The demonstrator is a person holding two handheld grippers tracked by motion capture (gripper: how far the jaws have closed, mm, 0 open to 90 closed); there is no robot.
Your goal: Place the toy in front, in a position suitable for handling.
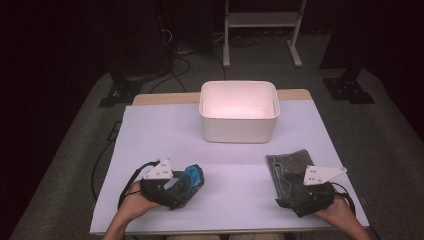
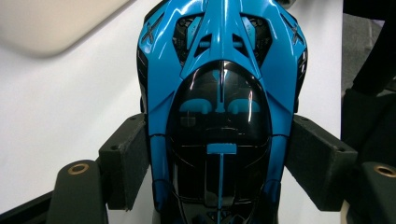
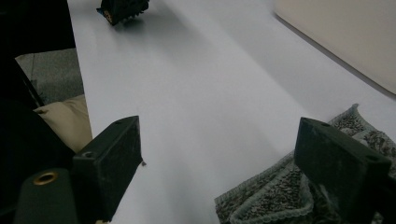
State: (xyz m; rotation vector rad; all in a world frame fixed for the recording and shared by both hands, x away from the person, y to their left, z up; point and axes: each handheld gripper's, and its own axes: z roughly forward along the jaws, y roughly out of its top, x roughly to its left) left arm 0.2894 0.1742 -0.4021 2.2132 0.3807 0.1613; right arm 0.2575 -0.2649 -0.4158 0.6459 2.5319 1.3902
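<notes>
While both hands sit low at the near edge of the table, here's how it all lies:

Left gripper [image 1: 192, 179]: jaws pinching a glossy blue and black toy car [image 2: 219, 112], one black pad pressed flat against each flank, nose of the car pointing away from the hand.

Toy car spot: near-left part of the white table sheet [image 1: 220, 150], held in that gripper; can't really tell if the wheels touch the sheet or hang just above it.

Right gripper [image 3: 224, 163]: jaws spread wide, nothing between the pads. One pad is over bare sheet, the other over the cloth.

Cloth: grey fuzzy folded towel [image 1: 287, 165] with a stitched edge, lying flat at the near-right of the sheet, partly under the right gripper.

Bin: white plastic rectangular tub [image 1: 239, 112] with rounded corners, standing upright at the far middle of the sheet, well apart from both grippers.

Hands: person's left hand [image 1: 131, 200] and right hand [image 1: 336, 209] wrapped round the gripper bodies.
</notes>
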